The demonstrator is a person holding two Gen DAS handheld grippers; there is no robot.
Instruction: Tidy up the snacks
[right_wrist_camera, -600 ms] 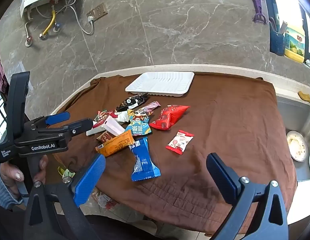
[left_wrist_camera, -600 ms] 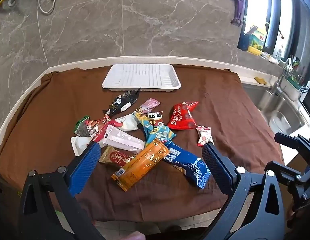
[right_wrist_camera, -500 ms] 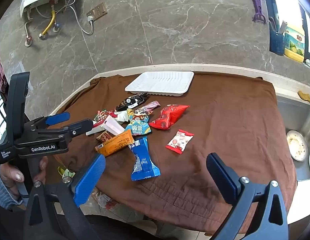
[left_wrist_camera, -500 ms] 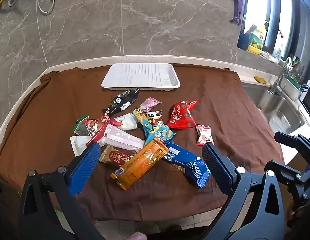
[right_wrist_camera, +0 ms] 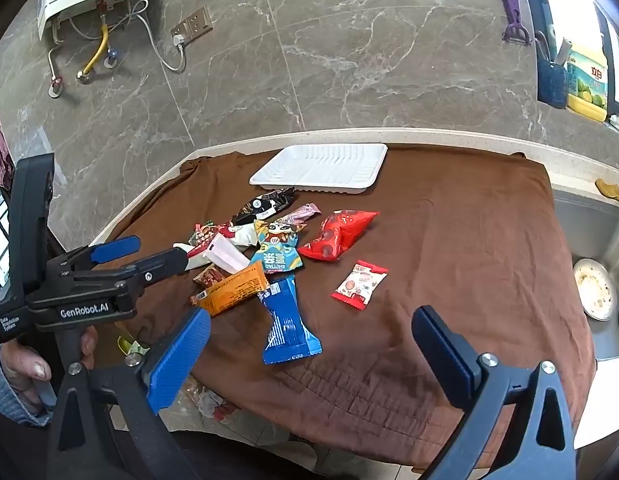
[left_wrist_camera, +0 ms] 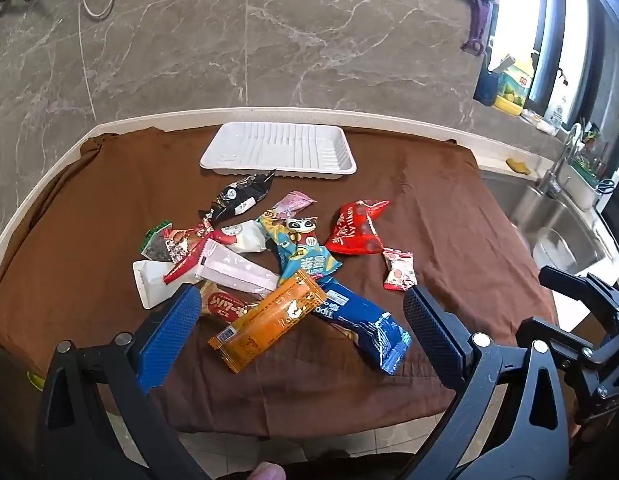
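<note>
**Snacks all still loose, tray empty**

Nothing appears sorted yet: by the look of it the task stands at its very start, with every packet left to move.

Nearest, both pairs of tongs hang over the near edge of the tabletop, tilted down toward the pile. The left tongs [left_wrist_camera: 301, 312] are spread wide with nothing between them, and the right tongs [right_wrist_camera: 311, 338] are spread wide and empty too.

On the brown cloth [left_wrist_camera: 429, 184] that covers the tabletop, the snacks lie in one loose heap left of the middle. From the near edge outward I count: one blue packet [left_wrist_camera: 361, 326], one orange bar [left_wrist_camera: 269, 320], one red-and-brown packet [left_wrist_camera: 225, 305] partly under it, one white sachet [left_wrist_camera: 151, 280], one pale pink stick [left_wrist_camera: 237, 270], one small red-and-white sweet [left_wrist_camera: 398, 270] lying apart toward the right, one panda packet [left_wrist_camera: 305, 254], one red pouch [left_wrist_camera: 355, 228], one slim red stick [left_wrist_camera: 189, 258], one green-edged packet [left_wrist_camera: 161, 242], one white bun-like packet [left_wrist_camera: 245, 236], one pink wrapper [left_wrist_camera: 293, 205] and one black packet [left_wrist_camera: 241, 196]. That makes thirteen, though overlaps may hide more.

At the far edge sits one white tray [left_wrist_camera: 213, 156], bare, with the black packet's tip just beside its near rim.
</note>
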